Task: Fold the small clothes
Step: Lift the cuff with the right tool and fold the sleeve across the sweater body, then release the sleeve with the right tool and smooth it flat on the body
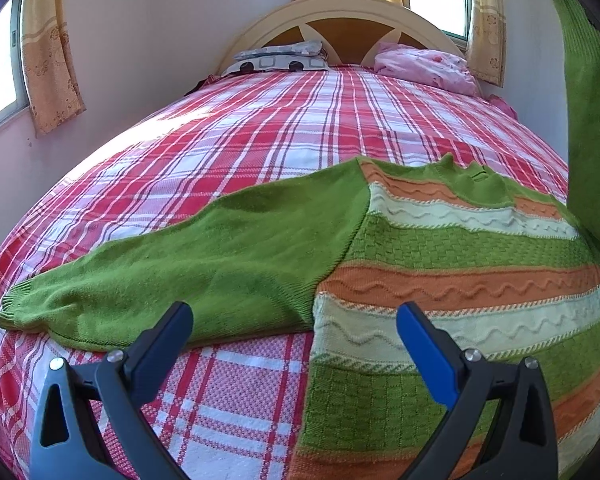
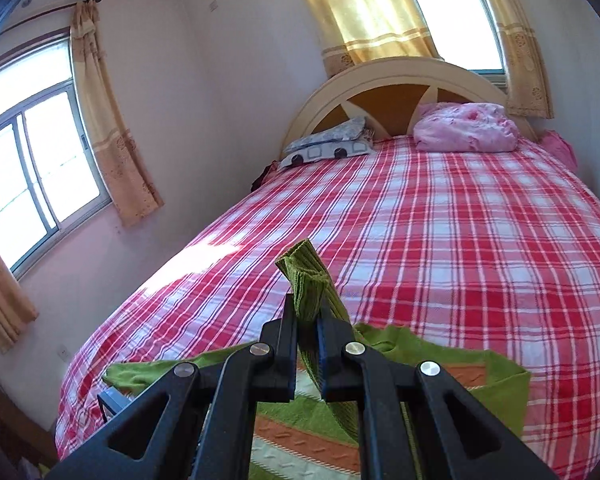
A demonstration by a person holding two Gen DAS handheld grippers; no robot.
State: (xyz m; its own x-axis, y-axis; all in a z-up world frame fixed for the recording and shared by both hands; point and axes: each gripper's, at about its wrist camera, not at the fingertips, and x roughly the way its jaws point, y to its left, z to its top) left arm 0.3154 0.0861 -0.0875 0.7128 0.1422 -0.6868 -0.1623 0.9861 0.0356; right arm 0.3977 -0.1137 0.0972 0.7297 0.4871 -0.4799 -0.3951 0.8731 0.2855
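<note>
A small knit sweater (image 1: 440, 288), green with orange and pale wavy stripes, lies flat on the plaid bed. Its left green sleeve (image 1: 180, 268) stretches out to the left. My left gripper (image 1: 296, 320) is open and empty, just above the sweater's lower left edge by the armpit. My right gripper (image 2: 307, 322) is shut on the green ribbed cuff (image 2: 306, 280) of the right sleeve, held up above the sweater body (image 2: 300, 436). That lifted sleeve (image 1: 588, 120) hangs at the right edge of the left wrist view.
The red and white plaid bed cover (image 1: 260, 140) spreads to a cream headboard (image 1: 340, 12). A grey patterned pillow (image 1: 280, 58) and a pink bundle (image 1: 424, 68) lie at the head. Walls, windows and yellow curtains (image 2: 112, 120) stand left and behind.
</note>
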